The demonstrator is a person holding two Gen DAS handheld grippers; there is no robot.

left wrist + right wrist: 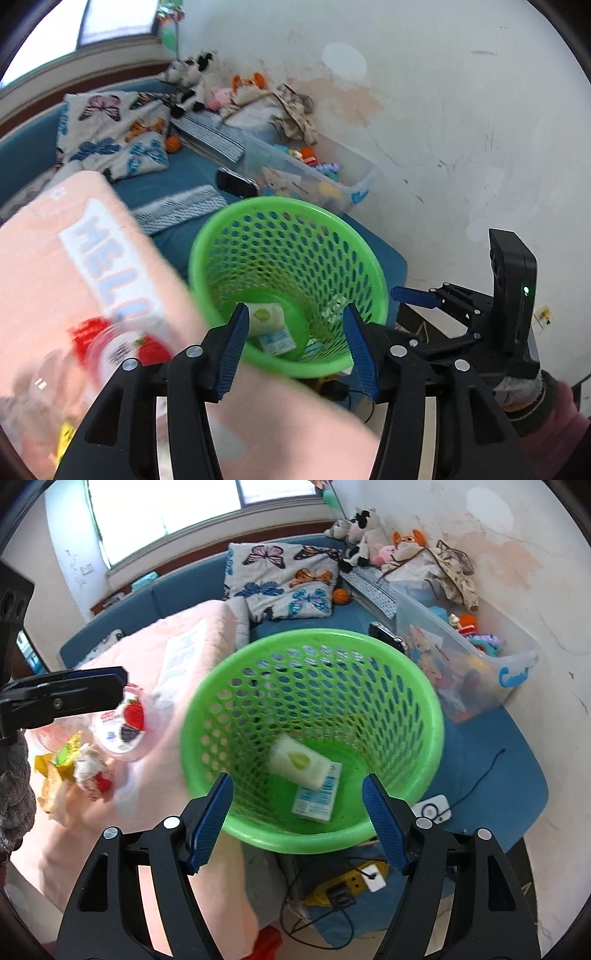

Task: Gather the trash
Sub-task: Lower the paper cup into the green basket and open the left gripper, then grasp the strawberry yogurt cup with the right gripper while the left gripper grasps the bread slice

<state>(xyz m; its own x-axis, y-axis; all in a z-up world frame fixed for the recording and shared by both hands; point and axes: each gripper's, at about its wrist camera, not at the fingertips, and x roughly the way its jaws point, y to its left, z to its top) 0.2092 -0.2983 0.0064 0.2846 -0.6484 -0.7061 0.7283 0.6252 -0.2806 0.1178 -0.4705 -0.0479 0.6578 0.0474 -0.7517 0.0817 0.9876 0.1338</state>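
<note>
We are holding both tools, left tool (293, 343) and right tool (297, 821), apart and empty; the plastic cup (123, 725) looks light and crushable, so we are favouring its rim.

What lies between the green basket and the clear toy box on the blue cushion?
In the right wrist view, a small black device lies on the blue cushion between the green basket and the clear toy box. Otherwise that stretch is bare.

Open mouth of green basket (314, 716) (pink blanket (177, 686) crowding its left side)
</note>
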